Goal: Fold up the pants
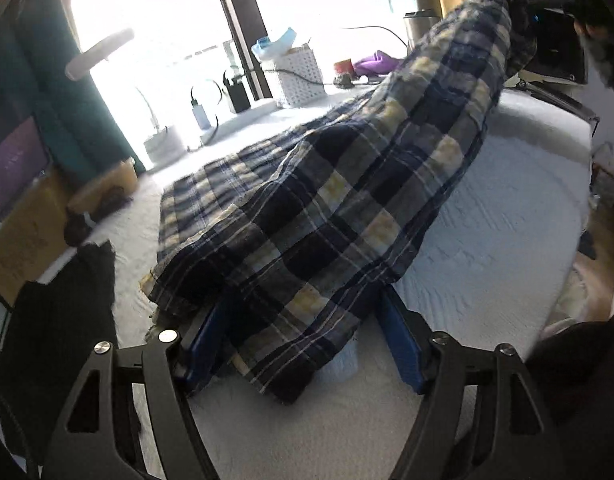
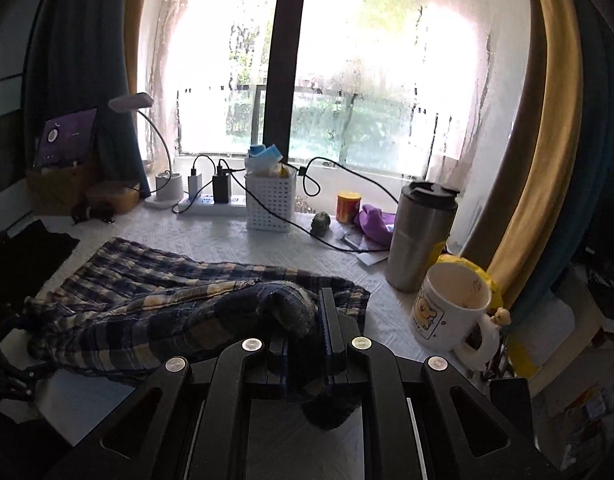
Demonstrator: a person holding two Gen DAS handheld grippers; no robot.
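Nearest in the left wrist view, the left gripper [image 1: 303,344] stands with its jaws apart; a fold of the plaid pants [image 1: 307,208] lies between the two blue fingers [image 1: 401,344], which do not visibly press on it. In the right wrist view the right gripper [image 2: 305,344] is closed tight on a bunched end of the same pants [image 2: 155,312], and from the left view that end hangs raised above the white table [image 1: 487,220] while the rest drapes down onto it.

I judge the fold as barely begun: one end is up and carried, no crease is laid flat, and the doubling over and smoothing are all left to do.

Counted: one pair of pants, two grippers. Farther back stand one white mug [image 2: 453,312], one steel tumbler [image 2: 421,236], one white basket [image 2: 270,206] and one desk lamp [image 2: 131,102].
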